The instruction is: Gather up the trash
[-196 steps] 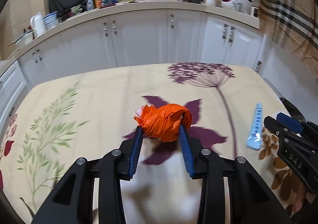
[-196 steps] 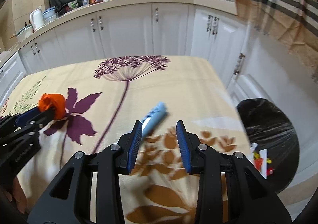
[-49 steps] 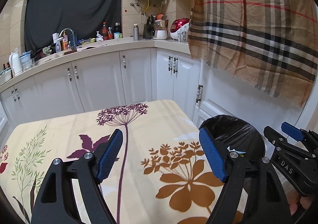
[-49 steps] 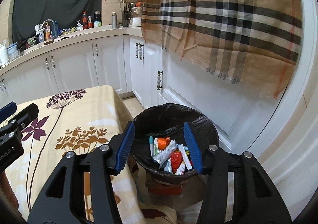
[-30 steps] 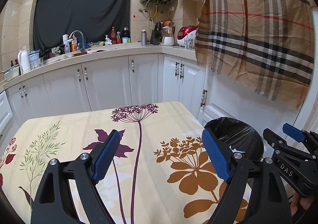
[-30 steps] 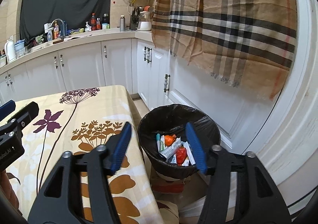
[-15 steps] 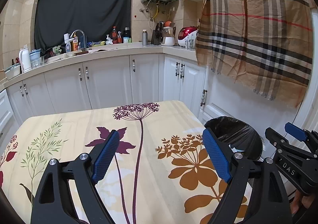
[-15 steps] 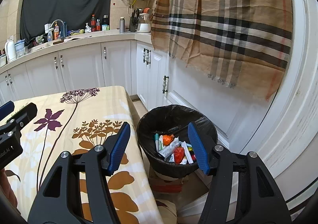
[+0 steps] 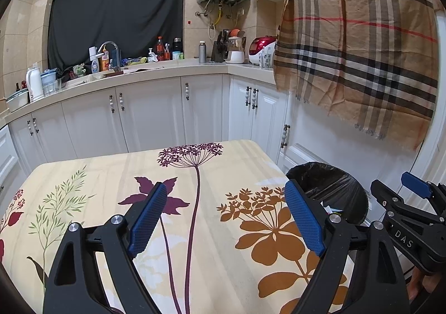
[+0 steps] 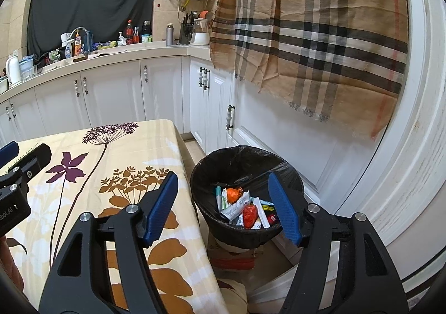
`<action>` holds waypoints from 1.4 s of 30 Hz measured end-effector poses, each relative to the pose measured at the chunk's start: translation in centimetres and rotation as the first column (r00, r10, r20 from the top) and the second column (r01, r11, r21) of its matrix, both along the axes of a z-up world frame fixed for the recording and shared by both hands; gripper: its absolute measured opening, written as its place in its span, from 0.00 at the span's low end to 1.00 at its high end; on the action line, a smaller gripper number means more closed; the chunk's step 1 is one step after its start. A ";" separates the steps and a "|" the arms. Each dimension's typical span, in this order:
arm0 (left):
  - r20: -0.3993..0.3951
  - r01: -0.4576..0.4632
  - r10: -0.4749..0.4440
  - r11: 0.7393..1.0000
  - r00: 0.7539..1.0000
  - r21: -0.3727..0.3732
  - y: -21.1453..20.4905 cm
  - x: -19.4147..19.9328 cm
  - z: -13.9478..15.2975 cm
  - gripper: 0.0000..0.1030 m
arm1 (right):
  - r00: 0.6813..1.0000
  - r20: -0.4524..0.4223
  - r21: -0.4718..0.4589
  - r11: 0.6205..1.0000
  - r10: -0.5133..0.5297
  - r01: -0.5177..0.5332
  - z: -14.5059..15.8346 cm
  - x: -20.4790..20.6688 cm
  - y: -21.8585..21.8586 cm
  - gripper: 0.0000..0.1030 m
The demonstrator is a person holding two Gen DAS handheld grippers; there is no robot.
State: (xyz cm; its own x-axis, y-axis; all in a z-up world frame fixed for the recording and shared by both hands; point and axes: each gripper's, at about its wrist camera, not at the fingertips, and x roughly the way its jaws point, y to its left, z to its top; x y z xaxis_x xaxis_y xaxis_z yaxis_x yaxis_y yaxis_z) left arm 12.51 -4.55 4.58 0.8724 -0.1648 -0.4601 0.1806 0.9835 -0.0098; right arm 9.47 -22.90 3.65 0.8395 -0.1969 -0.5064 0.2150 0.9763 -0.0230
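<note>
A black-lined trash bin stands on the floor right of the table. In it lie an orange wad, a red wrapper, a blue tube and several white wrappers. The bin also shows in the left wrist view. My right gripper is open and empty, held above the bin's near rim. My left gripper is open and empty above the flowered tablecloth. No trash shows on the table.
White cabinets and a cluttered counter run along the back. A plaid cloth hangs over the white cabinet right of the bin. The right gripper's body shows at the left view's right edge.
Earlier the left gripper held the orange wad and a blue tube lay on the table; both now lie in the bin. Over the last second both grippers drew back slightly.
</note>
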 end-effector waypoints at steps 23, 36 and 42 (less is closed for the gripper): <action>-0.001 0.002 -0.002 1.000 1.000 -0.001 0.0 0.0 -0.1 0.81 | 1.000 -0.004 0.000 1.000 0.002 -0.002 -0.3 0.0 0.1 0.63; -0.001 0.002 -0.002 1.000 1.000 -0.001 0.0 0.0 -0.1 0.81 | 1.000 -0.004 0.001 1.000 0.002 -0.002 -0.3 0.1 0.2 0.63; 0.000 0.002 -0.002 1.000 1.000 -0.002 -0.1 0.0 -0.2 0.81 | 1.000 -0.004 0.001 1.000 0.002 -0.002 -0.3 0.1 0.2 0.63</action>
State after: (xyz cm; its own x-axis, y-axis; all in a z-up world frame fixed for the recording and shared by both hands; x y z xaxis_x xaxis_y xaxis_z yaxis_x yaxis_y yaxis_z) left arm 12.46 -4.65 4.39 0.8720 -0.1671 -0.4601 0.1821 0.9832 -0.0119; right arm 9.53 -22.73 3.39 0.8380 -0.1946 -0.5098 0.2129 0.9768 -0.0229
